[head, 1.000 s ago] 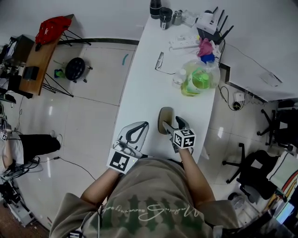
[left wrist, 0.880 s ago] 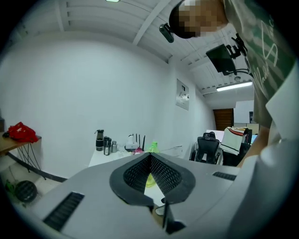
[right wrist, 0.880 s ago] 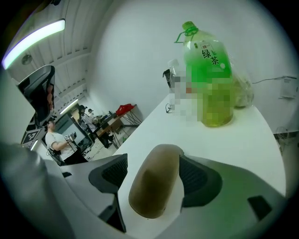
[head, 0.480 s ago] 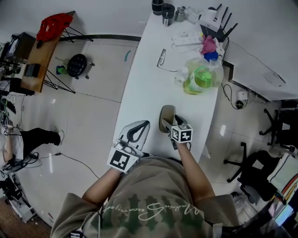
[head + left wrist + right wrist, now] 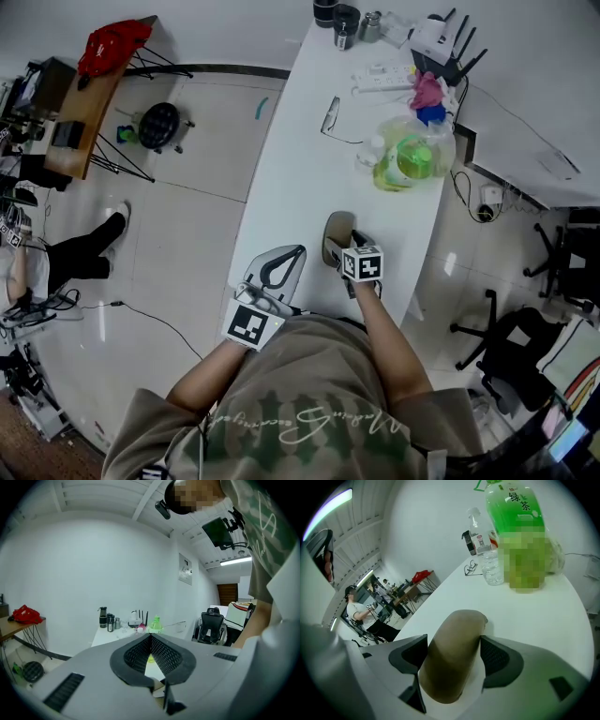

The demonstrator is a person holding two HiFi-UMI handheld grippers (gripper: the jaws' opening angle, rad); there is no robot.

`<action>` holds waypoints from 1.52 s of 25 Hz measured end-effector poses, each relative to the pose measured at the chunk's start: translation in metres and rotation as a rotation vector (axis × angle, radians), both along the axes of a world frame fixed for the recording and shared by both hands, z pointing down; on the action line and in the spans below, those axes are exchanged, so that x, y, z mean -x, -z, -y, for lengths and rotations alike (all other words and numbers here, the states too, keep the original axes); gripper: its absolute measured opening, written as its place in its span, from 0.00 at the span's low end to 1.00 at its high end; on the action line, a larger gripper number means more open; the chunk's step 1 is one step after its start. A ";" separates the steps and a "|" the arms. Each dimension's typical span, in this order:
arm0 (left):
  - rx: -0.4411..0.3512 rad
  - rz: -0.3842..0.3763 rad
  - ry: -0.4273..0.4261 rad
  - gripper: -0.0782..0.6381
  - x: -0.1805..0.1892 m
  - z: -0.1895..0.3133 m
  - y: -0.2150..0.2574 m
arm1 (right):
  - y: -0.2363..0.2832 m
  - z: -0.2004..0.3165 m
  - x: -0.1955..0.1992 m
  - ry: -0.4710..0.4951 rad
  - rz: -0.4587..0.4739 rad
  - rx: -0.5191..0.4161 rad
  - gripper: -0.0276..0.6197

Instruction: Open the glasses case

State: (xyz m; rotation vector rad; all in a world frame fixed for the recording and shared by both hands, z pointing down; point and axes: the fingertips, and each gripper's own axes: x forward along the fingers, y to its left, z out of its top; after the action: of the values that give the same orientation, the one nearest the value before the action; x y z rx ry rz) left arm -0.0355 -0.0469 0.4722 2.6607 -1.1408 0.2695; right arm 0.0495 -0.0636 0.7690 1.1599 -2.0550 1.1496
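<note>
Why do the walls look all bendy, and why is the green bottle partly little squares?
Left gripper view: the wide lens curves the walls and darkens the corners. Right gripper view: same bending; the squares on the green bottle are a mosaic patch laid over afterwards, not real.

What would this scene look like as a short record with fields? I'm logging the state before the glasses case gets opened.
glasses case: brown, closed, lying on the white table
right gripper: open, one jaw on each side of the case's near end
left gripper: shut, nothing between its jaws, left of the case in the head view
farther back on the table: eyeglasses, green bottle
</note>
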 end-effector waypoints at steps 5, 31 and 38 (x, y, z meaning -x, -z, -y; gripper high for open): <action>0.014 0.001 0.002 0.12 0.001 0.001 -0.003 | -0.007 0.001 0.003 -0.004 -0.034 0.013 0.56; 0.043 -0.008 0.036 0.12 0.004 0.005 -0.012 | -0.029 0.005 0.026 0.045 -0.005 0.126 0.65; 0.060 -0.012 0.035 0.12 0.005 0.005 -0.014 | -0.030 0.009 0.031 0.087 -0.088 0.110 0.66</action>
State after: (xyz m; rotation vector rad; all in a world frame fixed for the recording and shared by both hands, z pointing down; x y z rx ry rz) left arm -0.0410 -0.0518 0.4859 2.5846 -1.1554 0.2761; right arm 0.0183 -0.0731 0.7988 1.0394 -1.9312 1.1347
